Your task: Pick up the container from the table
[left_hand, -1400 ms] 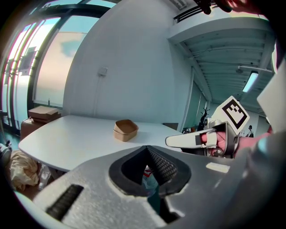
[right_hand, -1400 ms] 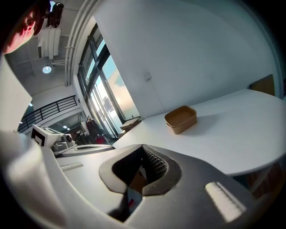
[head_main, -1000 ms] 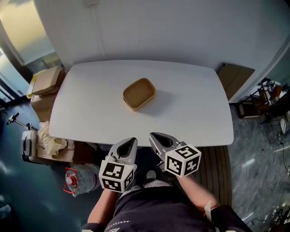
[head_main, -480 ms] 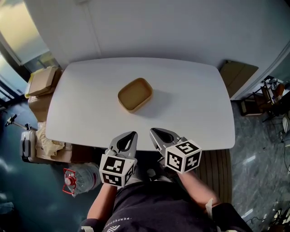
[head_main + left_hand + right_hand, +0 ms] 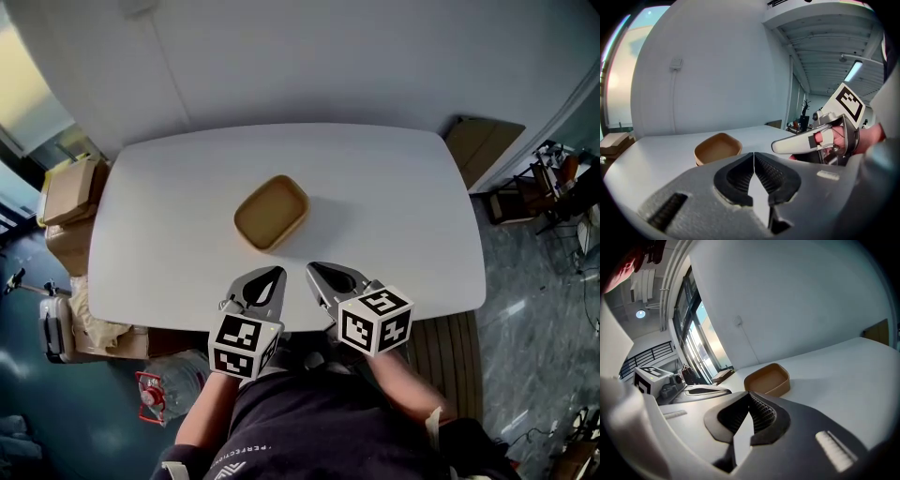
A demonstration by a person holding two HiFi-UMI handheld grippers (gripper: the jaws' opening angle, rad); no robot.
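Note:
A shallow tan container (image 5: 271, 212) with rounded corners sits empty on the white table (image 5: 394, 216), a little left of its middle. Both grippers hover side by side over the table's near edge, short of the container and apart from it. My left gripper (image 5: 273, 274) has its tips touching and just beginning to open, with nothing between them. My right gripper (image 5: 316, 269) is shut and empty. The left gripper view shows the container (image 5: 718, 147) just beyond the left gripper (image 5: 753, 154). In the right gripper view the container (image 5: 768, 379) lies ahead of the right gripper (image 5: 750, 393).
A white wall runs behind the table. Cardboard boxes (image 5: 66, 187) stand on the floor at the left, with a large water bottle (image 5: 159, 389) below the near left corner. A flat cardboard sheet (image 5: 483, 150) leans at the back right.
Both grippers have moved forward from below the table's near edge to over it, closer to the container. The container has not moved on the table.

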